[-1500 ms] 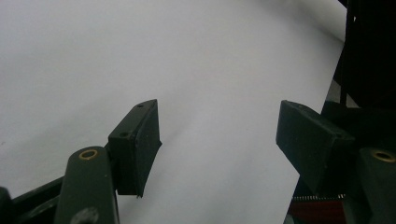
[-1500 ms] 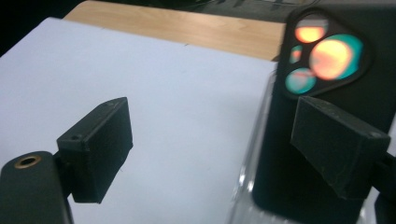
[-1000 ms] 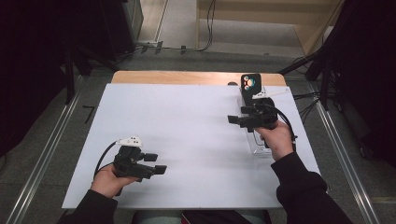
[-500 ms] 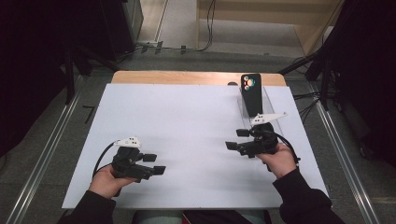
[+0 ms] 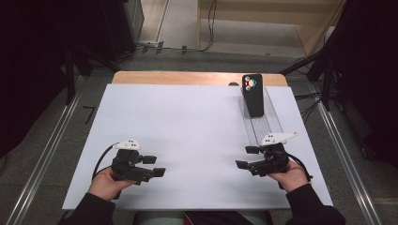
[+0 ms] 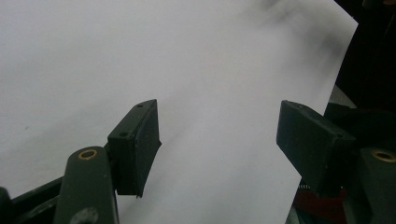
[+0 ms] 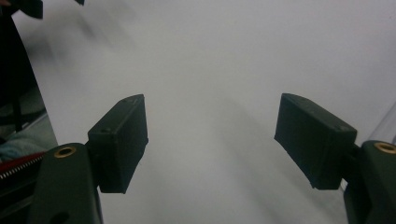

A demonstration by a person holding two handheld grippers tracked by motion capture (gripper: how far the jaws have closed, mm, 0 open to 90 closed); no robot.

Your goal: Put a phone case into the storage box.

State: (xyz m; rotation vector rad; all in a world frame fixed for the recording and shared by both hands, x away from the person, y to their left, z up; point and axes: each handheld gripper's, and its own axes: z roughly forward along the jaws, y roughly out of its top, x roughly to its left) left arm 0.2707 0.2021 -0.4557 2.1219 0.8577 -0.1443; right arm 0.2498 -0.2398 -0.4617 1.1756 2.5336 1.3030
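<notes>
Lying well beyond both grippers' empty spread jaws, phone [image 5: 253,95] in clear tray [image 5: 266,123].

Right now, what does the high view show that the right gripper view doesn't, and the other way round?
High view: the phone standing in a clear rack, plus both forearms. Right gripper view: a close look at the right hand-held gripper, jaws wide apart with nothing between them. Both show the white sheet and the left hand-held gripper.
</notes>
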